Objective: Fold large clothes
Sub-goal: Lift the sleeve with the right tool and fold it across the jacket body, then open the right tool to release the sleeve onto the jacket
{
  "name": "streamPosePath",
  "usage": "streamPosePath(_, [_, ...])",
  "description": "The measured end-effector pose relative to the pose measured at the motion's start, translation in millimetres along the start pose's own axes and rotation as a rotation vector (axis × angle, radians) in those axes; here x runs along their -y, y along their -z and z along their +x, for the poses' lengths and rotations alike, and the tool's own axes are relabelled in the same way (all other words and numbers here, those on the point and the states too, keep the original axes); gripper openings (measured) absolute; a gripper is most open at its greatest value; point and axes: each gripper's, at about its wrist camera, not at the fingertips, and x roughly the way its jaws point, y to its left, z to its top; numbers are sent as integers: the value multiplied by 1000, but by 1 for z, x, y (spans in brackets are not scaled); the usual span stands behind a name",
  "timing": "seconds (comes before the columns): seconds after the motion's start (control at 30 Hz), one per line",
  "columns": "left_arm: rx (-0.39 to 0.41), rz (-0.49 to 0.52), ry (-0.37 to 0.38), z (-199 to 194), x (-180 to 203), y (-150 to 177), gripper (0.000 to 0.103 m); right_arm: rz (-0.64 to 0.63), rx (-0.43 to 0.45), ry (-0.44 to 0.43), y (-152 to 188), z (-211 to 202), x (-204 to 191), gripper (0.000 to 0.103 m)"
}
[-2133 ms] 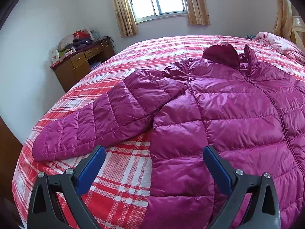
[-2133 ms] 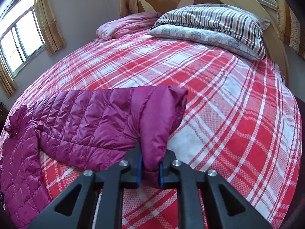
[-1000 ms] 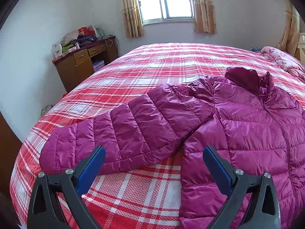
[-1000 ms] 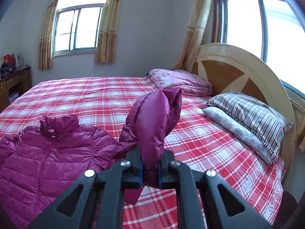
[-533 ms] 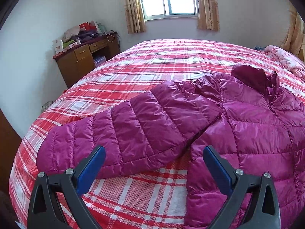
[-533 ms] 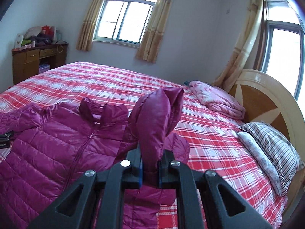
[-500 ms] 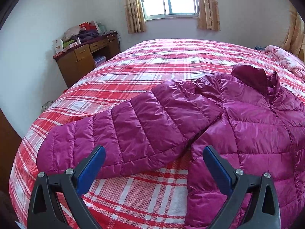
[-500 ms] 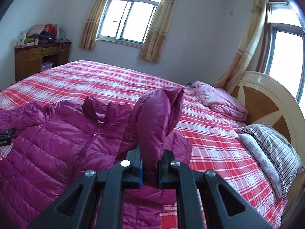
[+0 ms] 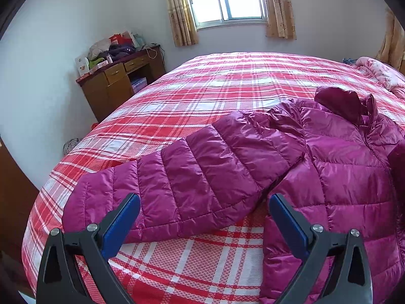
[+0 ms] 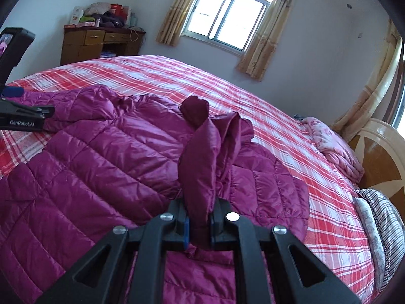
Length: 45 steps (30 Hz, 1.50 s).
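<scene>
Magenta quilted nylon covers the down jacket (image 9: 341,177), which lies front-up and zipped on the red plaid bed (image 9: 202,88), collar toward the window. The shell looks slick and the filling puffy, so I judge it light, soft and springy: it should fold without effort but tends to slide on itself and puff back open, and a pinch on a thin edge will hold better than one on a fat baffle. The cuffs and the hem corners look like the sensible places to take hold. The right gripper (image 10: 198,228) is clamped narrow on the cuff end of one sleeve (image 10: 200,167), which stands up from the jaws over the jacket's chest, the rest of that sleeve doubled beneath it. The left gripper (image 9: 203,225) hangs with its jaws spread wide and nothing between them, just above the other sleeve (image 9: 192,174), which stretches flat across the bed toward the near corner; its cuff, near the left blue pad, seems the natural next hold. As for containers, the only one is the wooden desk (image 9: 119,81) by the wall, its drawers shut and its top heaped with clothes and boxes; what the drawers hold cannot be seen.
</scene>
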Motion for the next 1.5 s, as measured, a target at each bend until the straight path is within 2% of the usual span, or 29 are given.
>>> streamPosePath(0.1, [7,11,-6,-4,3,-3,102,7,-8,-34,3,6,-7,13])
streamPosePath(0.2, [17,17,-12,-9,5,-6,102,30,-15,-108,7,8,-13,20])
streamPosePath(0.27, [23,21,-17,-12,6,-9,102,46,-8,-188,9,3,-16,37])
streamPosePath(0.3, [27,22,-20,-14,6,-10,102,42,5,-234,10,-2,-19,56])
streamPosePath(0.33, [30,21,-22,-15,6,-11,102,29,25,-268,11,-10,-23,70])
streamPosePath(0.37, [34,21,-24,-17,6,-12,102,11,48,-290,12,-18,-27,72])
streamPosePath(0.5, [48,20,-21,-25,9,-15,102,-15,94,-335,17,-48,-27,72])
streamPosePath(0.57, [55,20,2,-31,16,-16,102,27,92,-303,19,-52,-18,70])
streamPosePath(0.63, [43,28,63,-35,30,-16,102,94,81,-247,21,-50,0,70])
streamPosePath(0.73, [-4,43,201,-37,58,-14,102,185,41,-117,29,-37,22,70])
streamPosePath(0.83, [-9,48,293,-41,83,-14,102,262,-4,-85,42,-26,37,70])
streamPosePath(0.9, [-8,58,340,-42,101,-15,102,270,-16,-73,50,-22,37,70])
streamPosePath(1.03, [-74,79,433,-29,132,-12,101,254,-9,-53,64,-27,30,70])
streamPosePath(1.07, [-88,91,438,-27,139,-9,86,253,-5,-51,70,-29,31,70])
streamPosePath(1.1, [-110,109,459,-24,146,-6,48,251,-6,-51,74,-28,30,70])
streamPosePath(1.13, [-139,122,489,-21,151,-4,26,251,-14,-54,78,-27,29,71])
streamPosePath(1.17, [-161,125,513,-19,153,-2,15,257,-26,-58,83,-25,31,71])
streamPosePath(1.27, [-113,141,495,-32,153,1,9,314,-48,-78,91,-28,42,71])
streamPosePath(1.37, [-46,163,453,-52,142,3,8,376,-59,-92,95,-25,55,76])
streamPosePath(1.5, [-25,163,426,-64,124,10,8,382,-73,-101,96,-25,52,76])
